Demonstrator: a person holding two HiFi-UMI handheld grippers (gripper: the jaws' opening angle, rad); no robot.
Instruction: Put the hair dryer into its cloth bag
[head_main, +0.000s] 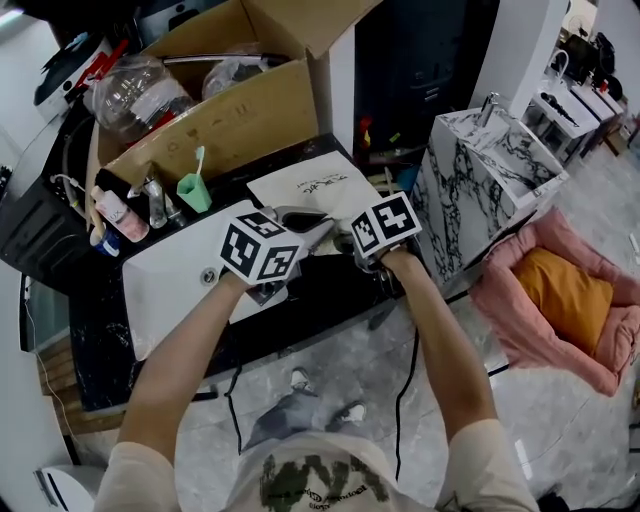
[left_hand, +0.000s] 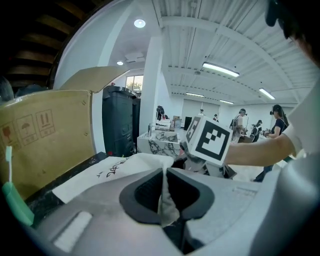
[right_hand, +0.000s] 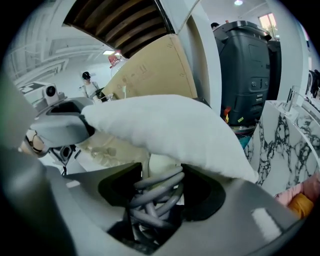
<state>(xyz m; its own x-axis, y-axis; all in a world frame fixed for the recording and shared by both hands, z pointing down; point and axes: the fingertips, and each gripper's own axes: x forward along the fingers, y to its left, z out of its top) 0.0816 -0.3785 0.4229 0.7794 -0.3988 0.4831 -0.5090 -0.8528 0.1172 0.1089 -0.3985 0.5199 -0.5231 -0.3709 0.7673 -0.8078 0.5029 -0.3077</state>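
The white cloth bag (head_main: 305, 185) with black print lies on the black counter; in the left gripper view the bag (left_hand: 112, 170) runs from the jaws toward the cardboard box. My left gripper (head_main: 315, 232) is shut on a fold of the bag's edge (left_hand: 164, 197). Just right of it, my right gripper (head_main: 345, 240) grips a bundle of coiled grey cord (right_hand: 155, 197) from the hair dryer, right under the lifted bag (right_hand: 165, 130). The dryer's body is hidden by the bag and the grippers. The left gripper's jaw (right_hand: 65, 125) shows at the left of the right gripper view.
An open cardboard box (head_main: 220, 110) stands behind the bag. A white sink (head_main: 180, 280) lies at the left, with a green toothbrush cup (head_main: 195, 190) and bottles (head_main: 120, 215) behind it. A marble stand (head_main: 480, 180) and a pink pet bed (head_main: 570, 300) are at the right.
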